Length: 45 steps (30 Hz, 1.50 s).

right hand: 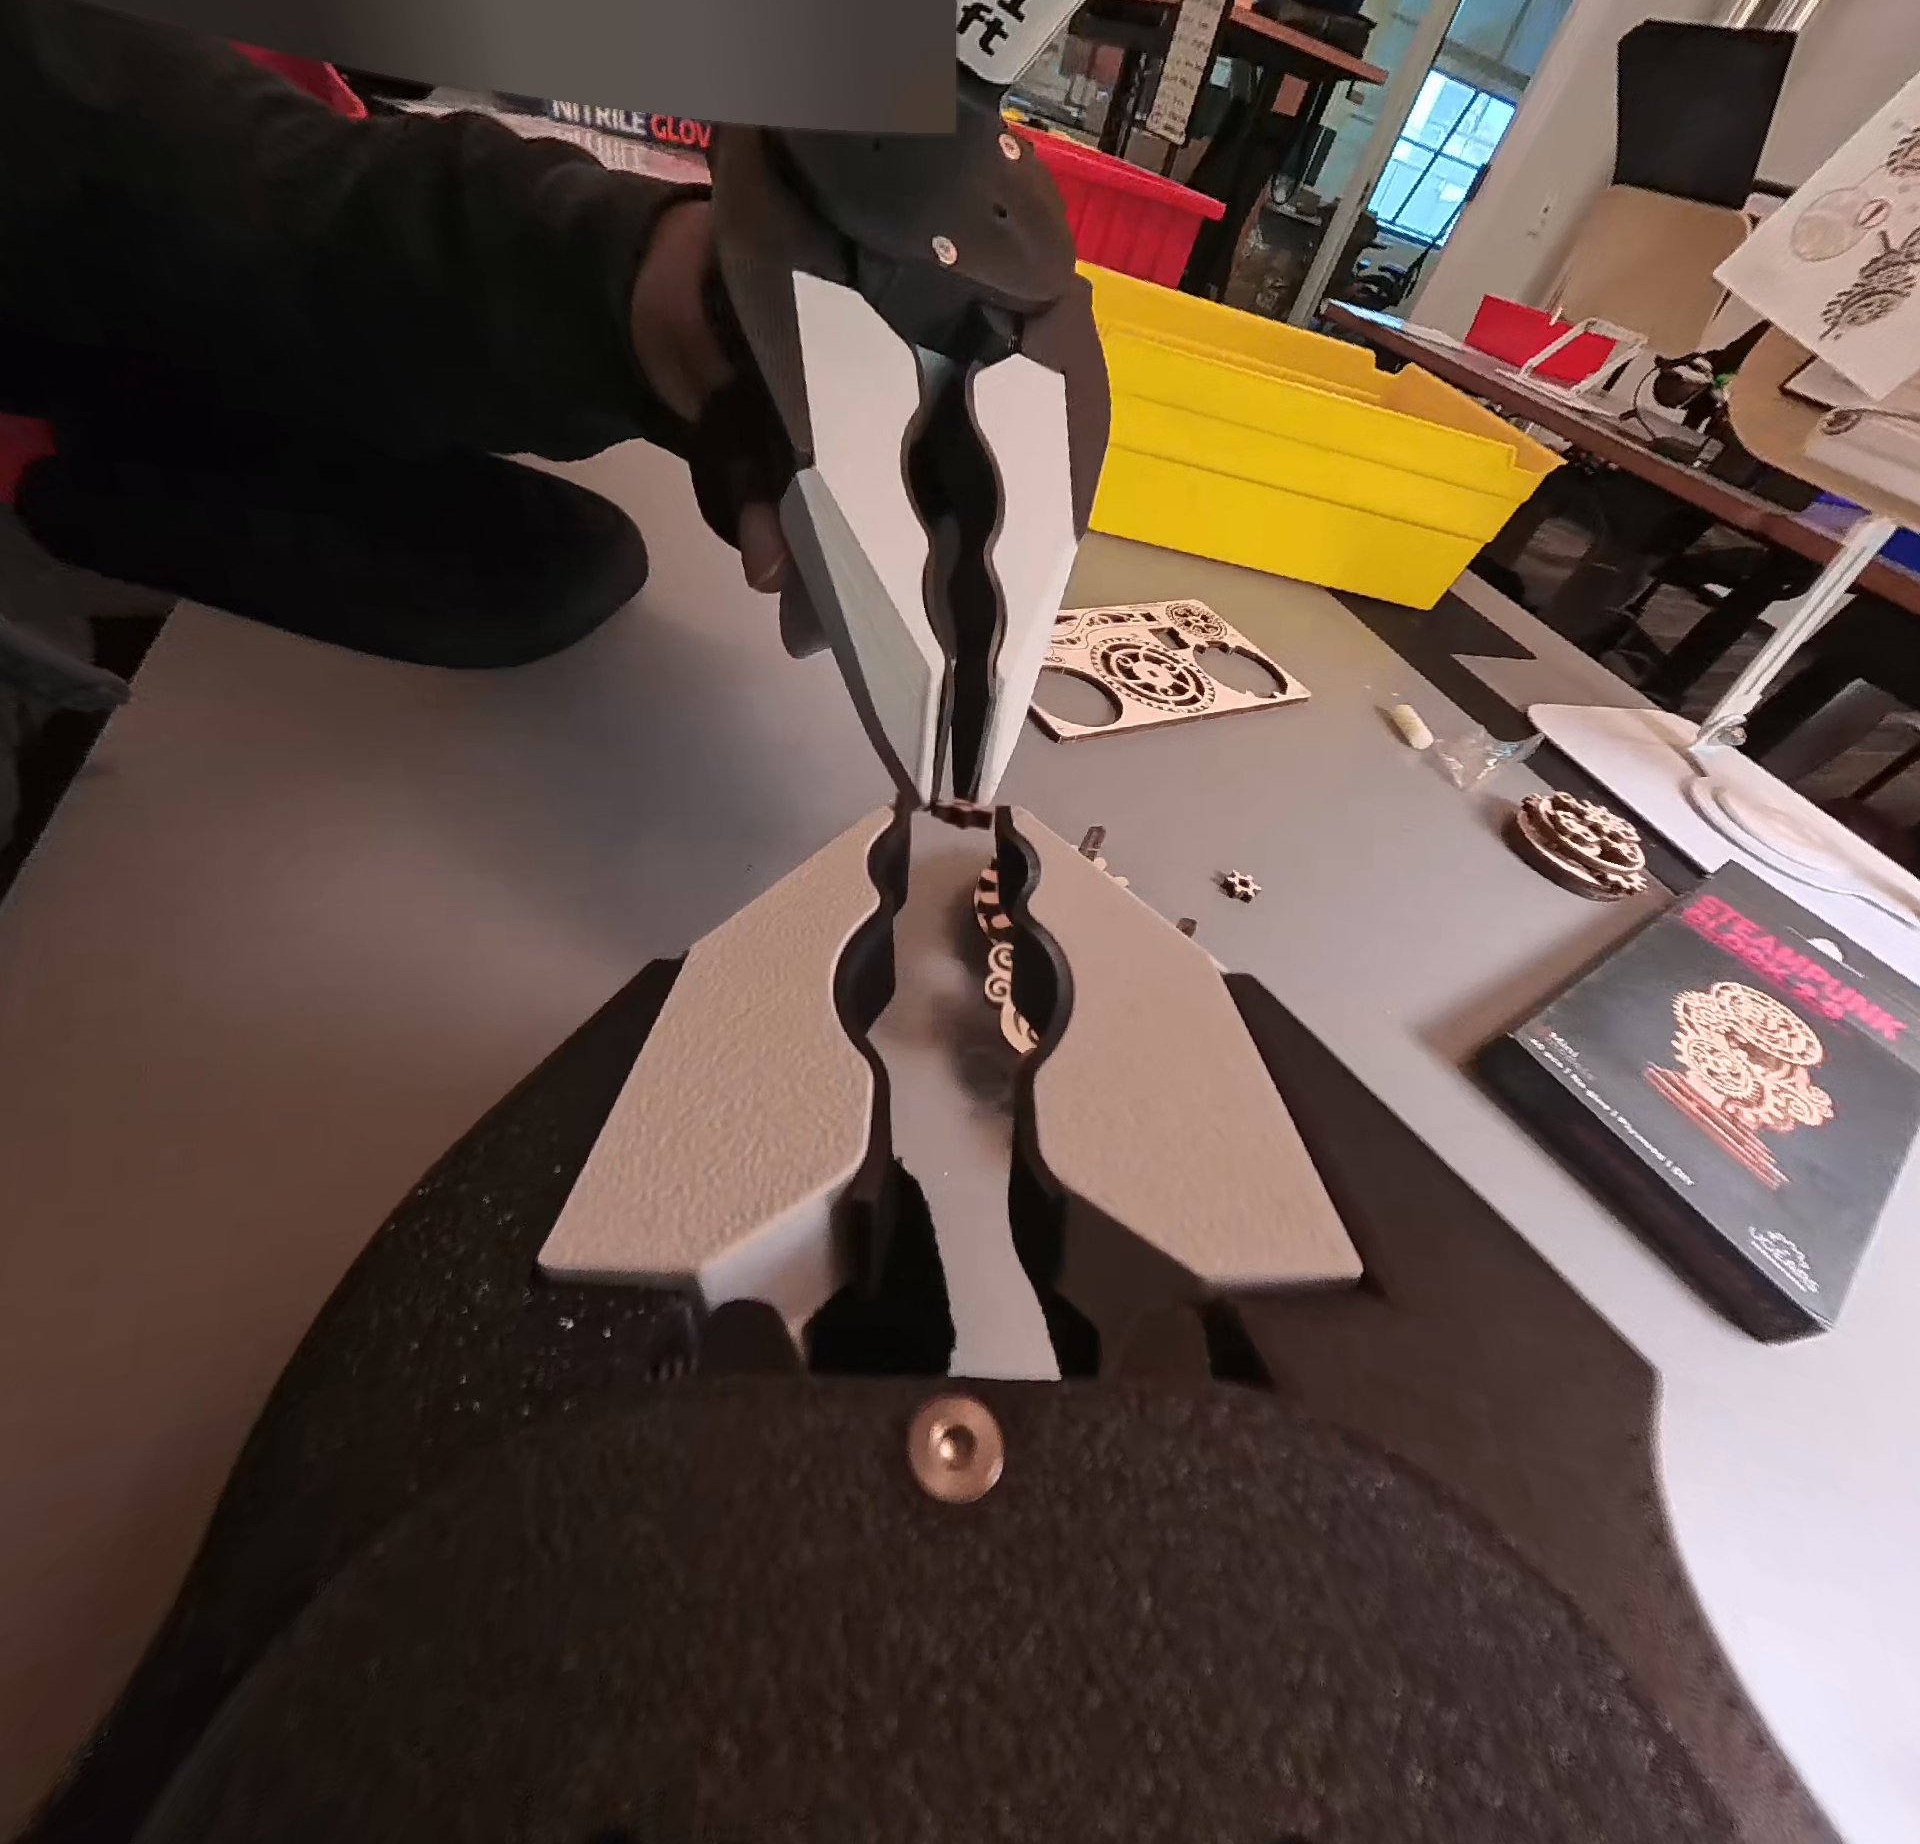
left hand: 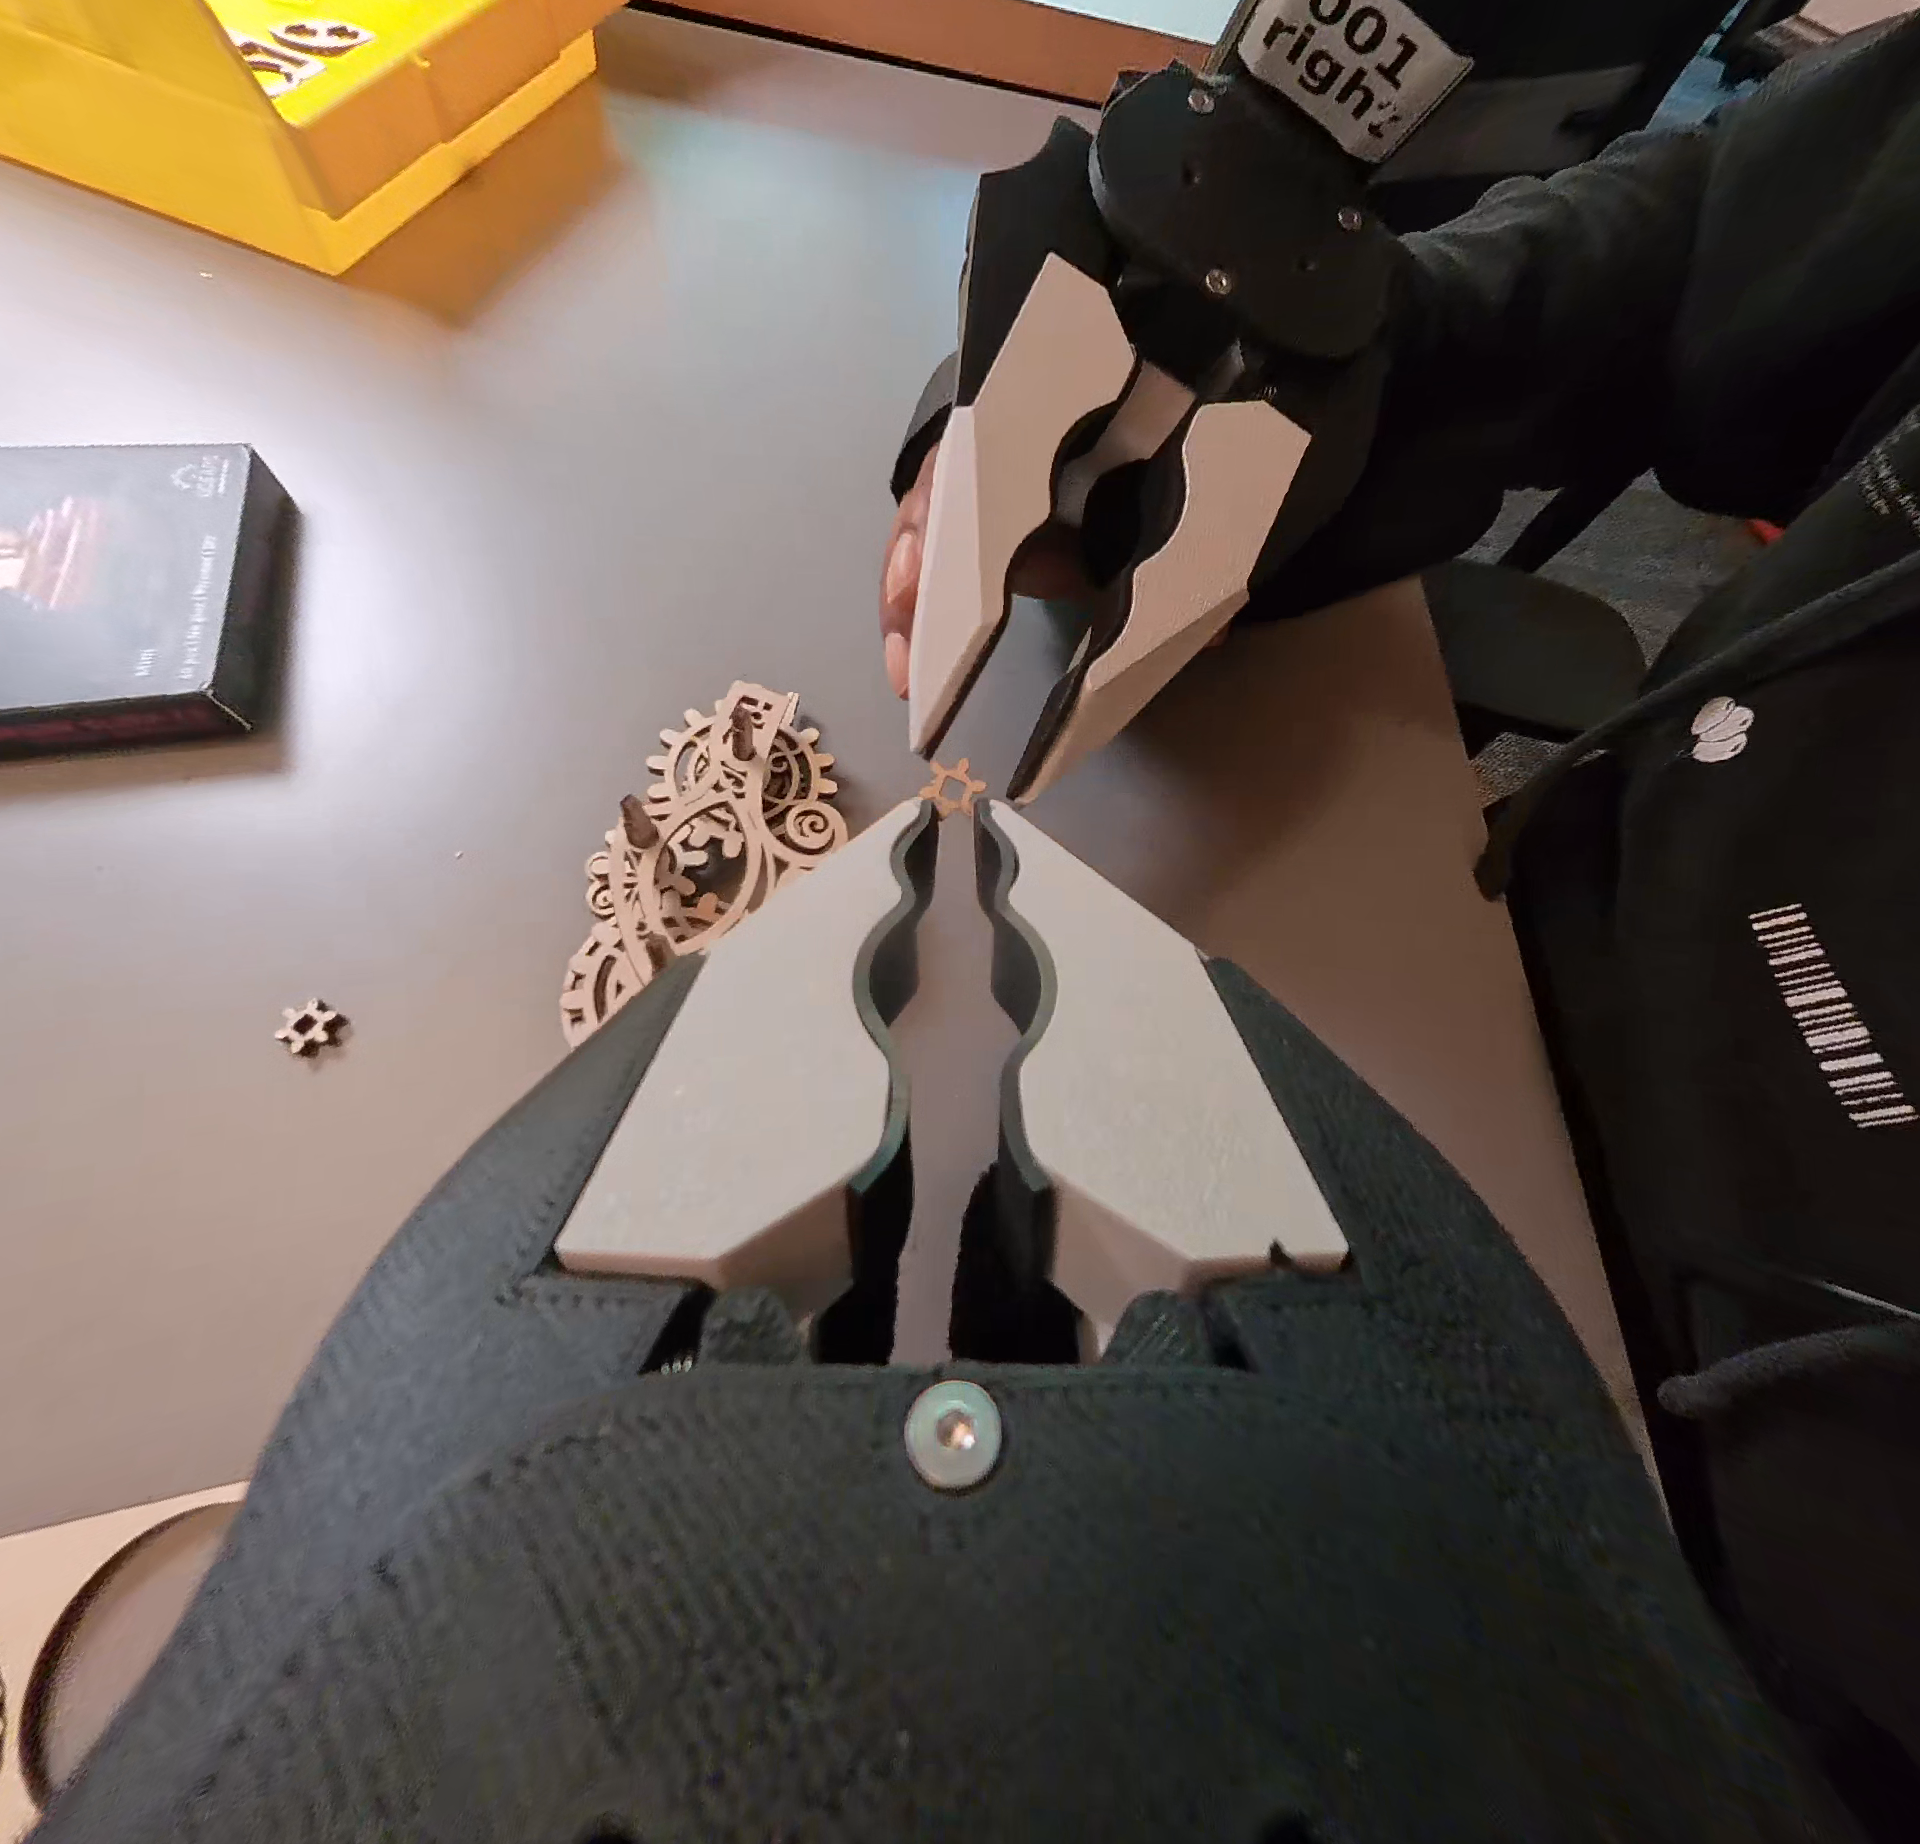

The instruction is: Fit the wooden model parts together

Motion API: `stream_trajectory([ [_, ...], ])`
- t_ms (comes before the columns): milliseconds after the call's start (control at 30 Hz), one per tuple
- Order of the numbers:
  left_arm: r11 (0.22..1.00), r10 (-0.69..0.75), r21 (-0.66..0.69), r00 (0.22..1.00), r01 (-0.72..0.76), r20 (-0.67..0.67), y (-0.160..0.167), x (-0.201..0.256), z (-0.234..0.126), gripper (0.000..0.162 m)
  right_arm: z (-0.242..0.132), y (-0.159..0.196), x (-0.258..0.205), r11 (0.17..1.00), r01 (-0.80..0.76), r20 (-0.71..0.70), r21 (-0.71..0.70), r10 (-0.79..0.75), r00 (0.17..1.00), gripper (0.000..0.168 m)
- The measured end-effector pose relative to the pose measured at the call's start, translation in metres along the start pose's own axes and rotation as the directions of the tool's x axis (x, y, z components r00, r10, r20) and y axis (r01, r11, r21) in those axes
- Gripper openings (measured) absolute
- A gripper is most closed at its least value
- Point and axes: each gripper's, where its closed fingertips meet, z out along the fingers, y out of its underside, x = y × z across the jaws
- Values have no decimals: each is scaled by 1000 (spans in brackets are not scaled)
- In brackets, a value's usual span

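Note:
My left gripper point(left hand: 951, 820) is shut on a small wooden gear point(left hand: 954, 786), pinched at its fingertips above the table. My right gripper point(left hand: 968, 768) comes in from the upper right, slightly open, with its two tips on either side of the gear. In the right wrist view the left gripper point(right hand: 948, 792) points down and holds the gear point(right hand: 958, 814) between the tips of my right gripper point(right hand: 951, 818), which stand a little apart. The wooden model point(left hand: 707, 859), a scrollwork plate with gears and pegs, lies on the table under both grippers. It also shows between my right fingers point(right hand: 997, 953).
A second small gear point(left hand: 312, 1027) point(right hand: 1240, 885) lies loose. A black box point(left hand: 125, 599) point(right hand: 1714, 1098), a yellow bin point(left hand: 312, 80) point(right hand: 1299, 464), a punched wooden sheet point(right hand: 1153, 672), a round gear stack point(right hand: 1579, 844) and a white lamp base point(right hand: 1766, 786) sit around. A person's dark sleeves flank the grippers. Both grippers' tips are close together, under 4 cm apart. The round gear stack point(right hand: 1579, 844) is about equally far from each gripper, around 30 centimeters.

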Motion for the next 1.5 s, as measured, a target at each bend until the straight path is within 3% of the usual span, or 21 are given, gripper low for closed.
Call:
stream_trajectory([
  [400,999,-11,38,998,13,-68,13,11,4,5,2,6,-15,999,31,62,-32,-29,998,9],
  [733,941,-214,225,960,253,-182,-5,4,-4,0,1,3,-1,999,34,-9,-7,-34,999,5],
  [1033,922,-256,248,948,298,-190,-6,-3,-6,0,3,5,-3,999,52,-8,-16,-52,999,4],
  [1200,870,-338,301,918,389,-210,-9,-17,-13,17,-2,-2,10,999,38,-79,16,-37,996,4],
  [1500,721,-464,347,790,599,-401,-25,-10,-8,18,-11,-19,26,994,60,-194,96,-40,980,4],
])
